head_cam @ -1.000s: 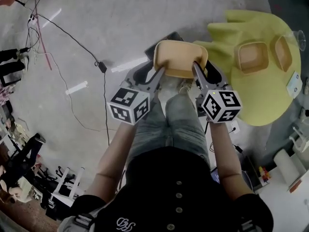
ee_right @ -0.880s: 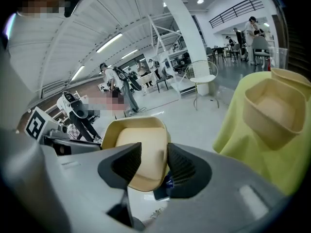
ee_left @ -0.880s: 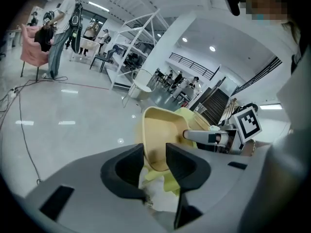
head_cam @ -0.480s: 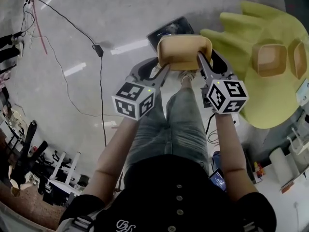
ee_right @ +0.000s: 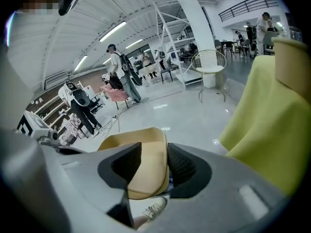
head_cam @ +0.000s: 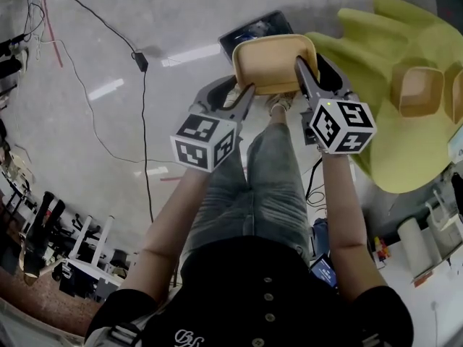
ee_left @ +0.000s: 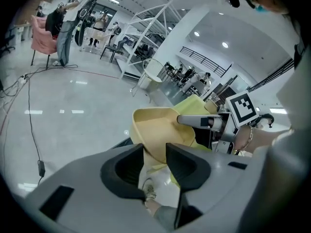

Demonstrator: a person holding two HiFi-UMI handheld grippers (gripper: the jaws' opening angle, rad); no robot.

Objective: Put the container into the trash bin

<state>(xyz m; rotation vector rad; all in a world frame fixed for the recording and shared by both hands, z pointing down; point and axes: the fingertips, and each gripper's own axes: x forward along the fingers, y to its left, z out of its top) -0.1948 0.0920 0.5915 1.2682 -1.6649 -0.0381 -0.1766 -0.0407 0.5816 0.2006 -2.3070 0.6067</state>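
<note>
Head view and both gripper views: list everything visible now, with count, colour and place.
container: one, tan, held above the bin, a gripper on each side
bin: one, dark, on the floor, mostly hidden under the container
table cloth: one, yellow-green, right of the grippers
spare containers: two, tan, on the cloth, one cut off
cable with adapter: one, black, on the floor at left
legs: two, grey jeans, below the grippers
left gripper: one, grey, shut on the container's left rim
right gripper: one, grey, shut on its right rim
</note>
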